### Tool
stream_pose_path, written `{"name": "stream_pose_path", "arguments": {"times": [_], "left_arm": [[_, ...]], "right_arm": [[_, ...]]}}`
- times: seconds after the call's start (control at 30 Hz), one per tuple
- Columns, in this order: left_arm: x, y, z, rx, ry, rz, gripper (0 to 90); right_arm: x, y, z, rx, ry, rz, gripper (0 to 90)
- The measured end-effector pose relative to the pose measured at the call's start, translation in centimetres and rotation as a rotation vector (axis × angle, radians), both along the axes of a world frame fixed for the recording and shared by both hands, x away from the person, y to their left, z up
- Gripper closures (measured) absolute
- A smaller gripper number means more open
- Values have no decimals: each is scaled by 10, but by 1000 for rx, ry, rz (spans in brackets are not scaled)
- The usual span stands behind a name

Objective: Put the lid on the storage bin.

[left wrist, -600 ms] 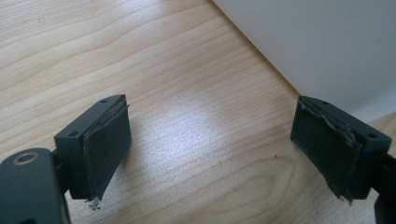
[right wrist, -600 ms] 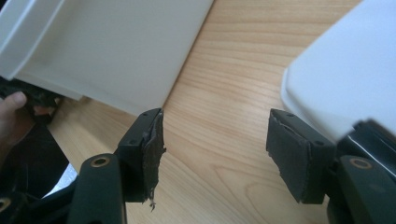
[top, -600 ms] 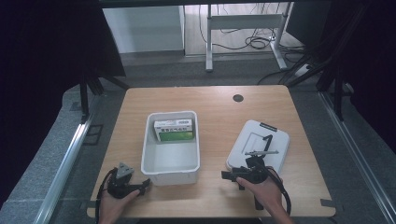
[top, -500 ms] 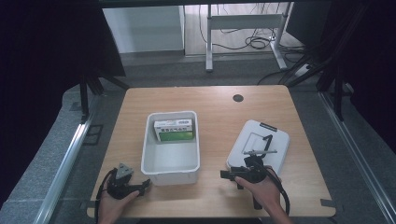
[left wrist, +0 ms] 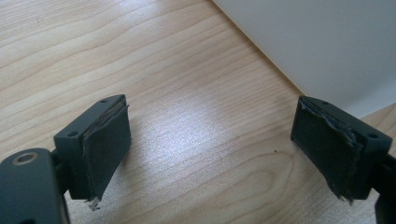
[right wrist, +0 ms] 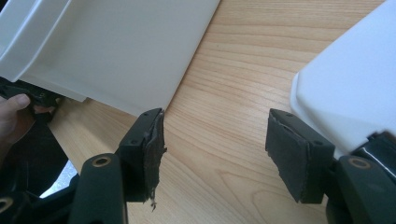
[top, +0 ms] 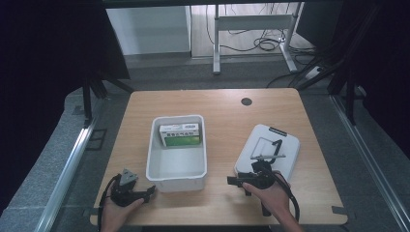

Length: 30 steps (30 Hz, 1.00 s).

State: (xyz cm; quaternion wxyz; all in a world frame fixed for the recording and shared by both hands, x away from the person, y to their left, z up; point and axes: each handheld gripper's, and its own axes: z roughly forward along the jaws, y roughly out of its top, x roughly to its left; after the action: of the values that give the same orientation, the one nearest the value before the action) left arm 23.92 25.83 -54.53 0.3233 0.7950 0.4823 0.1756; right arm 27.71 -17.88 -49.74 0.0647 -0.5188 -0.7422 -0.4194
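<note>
High view, right gripper shifted slightly left beside white bin, both grippers' jaws spread, empty.

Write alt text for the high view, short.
A white bin holding a green-and-white box sits mid-table on a wooden table, with a white lid lying flat to its right. At the near edge a person's hands hold the left tongs and right tongs, both empty and pointing toward the bin.
</note>
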Motion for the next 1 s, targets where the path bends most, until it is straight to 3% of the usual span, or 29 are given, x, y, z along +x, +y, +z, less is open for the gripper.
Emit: {"name": "stream_pose_path", "arguments": {"times": [0.8, 1.0], "left_arm": [[-1, 0, 0, -1, 0, 2, 120], [-1, 0, 0, -1, 1, 2, 120]], "right_arm": [[0, 0, 2, 4, 0, -7, 376], [1, -4, 12, 11, -23, -31, 384]]}}
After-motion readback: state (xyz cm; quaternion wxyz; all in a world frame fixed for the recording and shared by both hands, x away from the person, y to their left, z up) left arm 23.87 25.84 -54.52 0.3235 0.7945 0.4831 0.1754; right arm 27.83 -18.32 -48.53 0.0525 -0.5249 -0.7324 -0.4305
